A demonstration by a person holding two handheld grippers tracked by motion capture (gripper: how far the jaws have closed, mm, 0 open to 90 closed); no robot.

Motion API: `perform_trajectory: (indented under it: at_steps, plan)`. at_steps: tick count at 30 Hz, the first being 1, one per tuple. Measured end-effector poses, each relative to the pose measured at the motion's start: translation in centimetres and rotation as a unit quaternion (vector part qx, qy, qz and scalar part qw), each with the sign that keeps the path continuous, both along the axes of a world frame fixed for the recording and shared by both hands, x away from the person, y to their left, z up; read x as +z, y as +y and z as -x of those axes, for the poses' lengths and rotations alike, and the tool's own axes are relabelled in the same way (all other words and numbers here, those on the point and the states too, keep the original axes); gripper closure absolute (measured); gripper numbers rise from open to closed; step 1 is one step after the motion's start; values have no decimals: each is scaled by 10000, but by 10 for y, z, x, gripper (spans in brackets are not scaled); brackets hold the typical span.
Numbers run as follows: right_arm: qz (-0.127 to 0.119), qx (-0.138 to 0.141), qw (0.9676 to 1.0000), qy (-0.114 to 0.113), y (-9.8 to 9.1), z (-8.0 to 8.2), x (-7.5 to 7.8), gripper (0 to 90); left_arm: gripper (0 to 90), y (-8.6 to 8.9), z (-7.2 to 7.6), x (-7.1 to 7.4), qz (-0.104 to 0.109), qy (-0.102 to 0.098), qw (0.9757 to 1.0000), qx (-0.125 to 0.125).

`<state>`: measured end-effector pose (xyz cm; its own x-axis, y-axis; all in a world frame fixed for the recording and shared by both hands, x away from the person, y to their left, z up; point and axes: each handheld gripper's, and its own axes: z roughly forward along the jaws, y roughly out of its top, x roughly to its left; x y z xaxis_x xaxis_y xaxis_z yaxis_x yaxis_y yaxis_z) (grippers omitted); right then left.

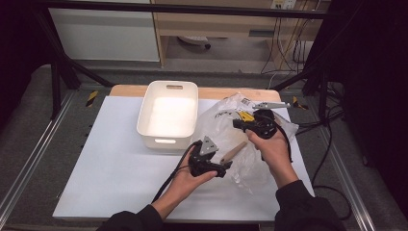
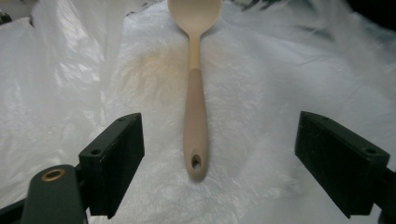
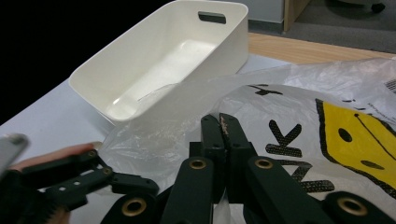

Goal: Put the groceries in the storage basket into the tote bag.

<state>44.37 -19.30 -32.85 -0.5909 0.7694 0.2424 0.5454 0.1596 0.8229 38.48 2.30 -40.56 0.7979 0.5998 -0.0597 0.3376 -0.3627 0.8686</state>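
Left gripper (image 2: 219, 163) jaws spread wide, clear of the beige spoon (image 2: 196, 98) lying between them on the plastic bag (image 1: 226, 130), right gripper (image 3: 224, 140) pinched shut on the bag's film — white bin (image 1: 168, 113) just beside the bag.

Black printed strokes on the clear plastic bag (image 3: 299, 116) look like a letter "K", beside a yellow smiley-face sign; the rest of the lettering is crumpled and cannot be read. A small white label on the bag's far edge is too small to read.
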Motion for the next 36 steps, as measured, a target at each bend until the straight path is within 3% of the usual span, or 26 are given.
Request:
perform_trajectory:
  at_steps: [5, 10, 16, 36]
  plan:
    - [0, 34, 10000, 72, 3, 1, -11, 900, 153, 15, 10, 12, 273, -32, 9996, 57]
    - [-6, 61, 9999, 105, 5, 3, -19, 900, 154, 25, 17, 22, 367, -81, 9992, 99]
    - [-8, 66, 9998, 206, 6, 6, -31, 900, 148, 38, 19, 35, 675, -195, 9974, 184]
    - [43, 69, 9997, 243, -2, 17, -46, 900, 131, 83, 6, 55, 672, -290, 9940, 809]
